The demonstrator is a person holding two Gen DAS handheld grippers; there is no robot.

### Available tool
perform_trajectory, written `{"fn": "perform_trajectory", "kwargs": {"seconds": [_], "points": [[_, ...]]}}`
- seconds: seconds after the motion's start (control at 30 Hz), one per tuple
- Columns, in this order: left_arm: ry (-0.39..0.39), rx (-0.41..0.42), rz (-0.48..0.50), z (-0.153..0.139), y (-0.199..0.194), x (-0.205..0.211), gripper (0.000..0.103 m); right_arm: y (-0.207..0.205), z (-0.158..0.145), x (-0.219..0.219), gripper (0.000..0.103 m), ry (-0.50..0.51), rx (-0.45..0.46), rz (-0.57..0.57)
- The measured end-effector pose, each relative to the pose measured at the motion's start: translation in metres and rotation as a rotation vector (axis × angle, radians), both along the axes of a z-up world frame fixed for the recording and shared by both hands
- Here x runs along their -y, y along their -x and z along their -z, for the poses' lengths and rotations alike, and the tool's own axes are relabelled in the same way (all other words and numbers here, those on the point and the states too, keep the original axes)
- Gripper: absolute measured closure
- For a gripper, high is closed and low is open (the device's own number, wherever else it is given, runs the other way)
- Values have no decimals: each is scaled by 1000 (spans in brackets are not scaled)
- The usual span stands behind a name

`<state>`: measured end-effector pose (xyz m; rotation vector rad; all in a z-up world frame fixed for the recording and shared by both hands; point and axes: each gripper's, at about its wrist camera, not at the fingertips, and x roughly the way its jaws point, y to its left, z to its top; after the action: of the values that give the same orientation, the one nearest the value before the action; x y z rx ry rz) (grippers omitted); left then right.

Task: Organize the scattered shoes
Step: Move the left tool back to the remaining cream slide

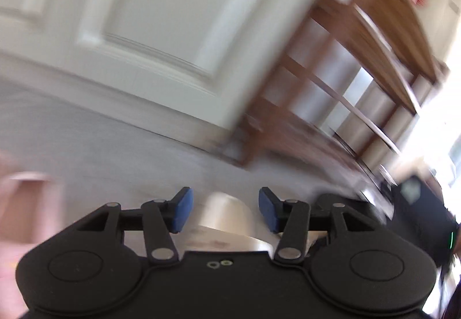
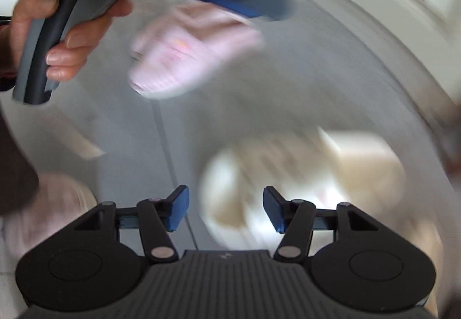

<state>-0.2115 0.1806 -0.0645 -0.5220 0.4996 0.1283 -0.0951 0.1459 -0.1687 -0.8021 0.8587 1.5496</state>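
Pink slipper (image 2: 196,51) lies beyond both grippers, left (image 1: 224,211) and right (image 2: 226,211), fingers spread, empty.

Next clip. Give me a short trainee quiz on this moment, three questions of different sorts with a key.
1. True or false: the right tool is clamped on a shoe.
2. Multiple choice: in the right wrist view, what colour is the slipper seen close to the left tool? A pink, B black, C green.
3. Fill in the blank: in the left wrist view, the wooden rack stands beside a white ____.

Key
1. False. Its jaws stand apart with nothing between them.
2. A.
3. door.
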Motion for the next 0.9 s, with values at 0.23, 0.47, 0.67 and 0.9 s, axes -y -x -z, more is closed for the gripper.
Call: {"fn": "perform_trajectory", "kwargs": {"seconds": [0.23, 0.47, 0.67, 0.9], "points": [[-86, -19, 321, 31, -107, 71, 57, -103, -40, 112, 42, -50, 120, 380], [-164, -74, 479, 63, -174, 109, 59, -119, -46, 158, 42, -65, 124, 483], [-199, -124, 566, 81, -210, 118, 60, -98, -33, 170, 42, -3, 147, 408], [-118, -134, 695, 87, -226, 116, 77, -95, -26, 178, 42, 25, 103, 387]]}}
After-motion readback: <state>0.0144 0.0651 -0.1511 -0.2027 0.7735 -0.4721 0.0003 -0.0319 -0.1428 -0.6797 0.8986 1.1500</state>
